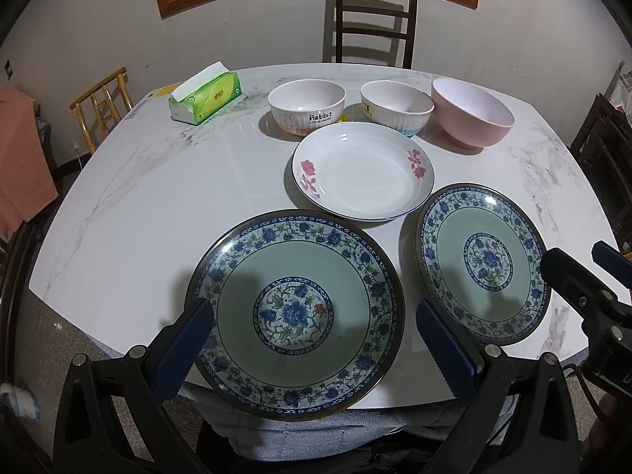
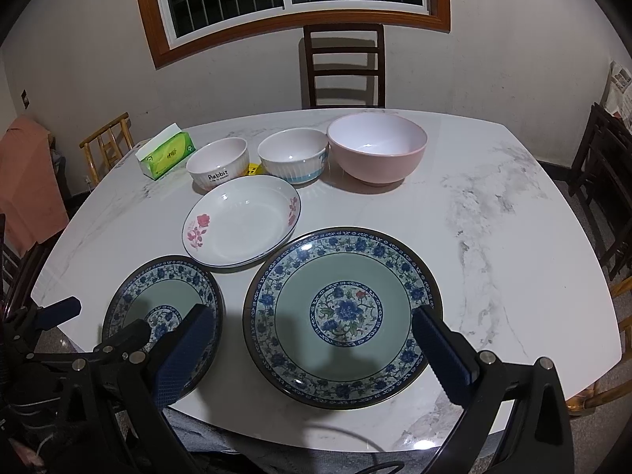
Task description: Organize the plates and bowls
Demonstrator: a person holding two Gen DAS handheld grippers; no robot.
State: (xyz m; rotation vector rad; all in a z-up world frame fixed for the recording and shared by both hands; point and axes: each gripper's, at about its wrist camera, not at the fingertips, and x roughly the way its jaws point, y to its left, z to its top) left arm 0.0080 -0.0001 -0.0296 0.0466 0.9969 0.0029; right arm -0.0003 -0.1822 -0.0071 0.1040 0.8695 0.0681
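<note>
Marble table point(image 1: 158, 205): left gripper point(image 1: 316, 339) spread, straddling near-left blue plate point(image 1: 294, 316); right gripper point(image 2: 316, 347) spread over near-right blue plate point(image 2: 343, 316).

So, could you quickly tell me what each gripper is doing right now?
Left gripper: open, holding nothing.
Right gripper: open, holding nothing.

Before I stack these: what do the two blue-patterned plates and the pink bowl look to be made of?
Both blue floral plates: likely glazed ceramic, since the printed pattern sits under a glossy surface that catches window glare. Pink bowl: matte pink outside, glossy pale inside with a bright highlight; ceramic or melamine, can't tell which.
</note>
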